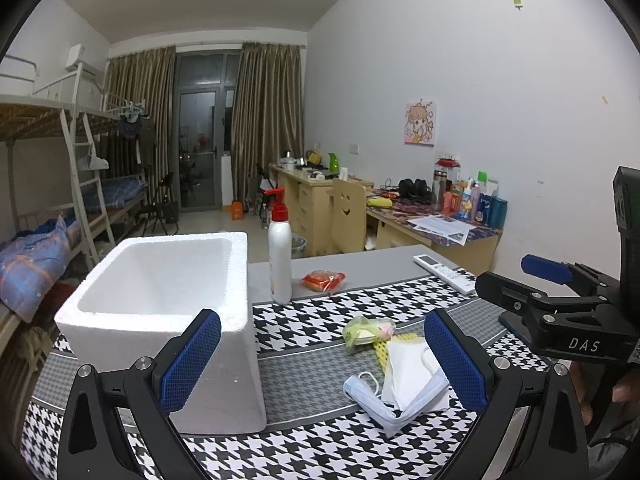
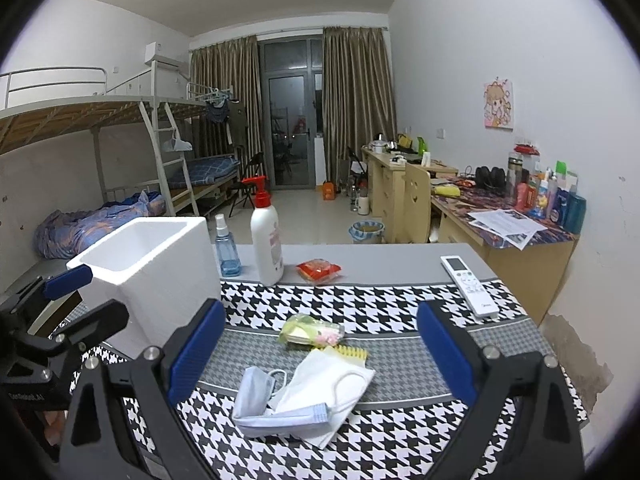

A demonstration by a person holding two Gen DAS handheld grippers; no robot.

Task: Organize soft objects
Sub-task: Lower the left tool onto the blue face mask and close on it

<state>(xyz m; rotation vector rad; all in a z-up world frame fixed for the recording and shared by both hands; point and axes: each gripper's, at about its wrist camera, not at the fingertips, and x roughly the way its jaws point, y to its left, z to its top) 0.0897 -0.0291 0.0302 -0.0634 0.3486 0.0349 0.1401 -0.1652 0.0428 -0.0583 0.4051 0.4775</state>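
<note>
A white foam box stands open and looks empty at the left of the houndstooth-cloth table. Near the middle lie a blue face mask, a white face mask, a yellow ribbed pad and a green plastic packet. A red packet lies farther back. My left gripper hovers open between the box and the masks. My right gripper is open above the masks, touching nothing.
A white pump bottle with a red top stands behind the box, with a small blue spray bottle beside it. A white remote control lies at the right. Beyond are bunk beds, a wooden desk and a chair.
</note>
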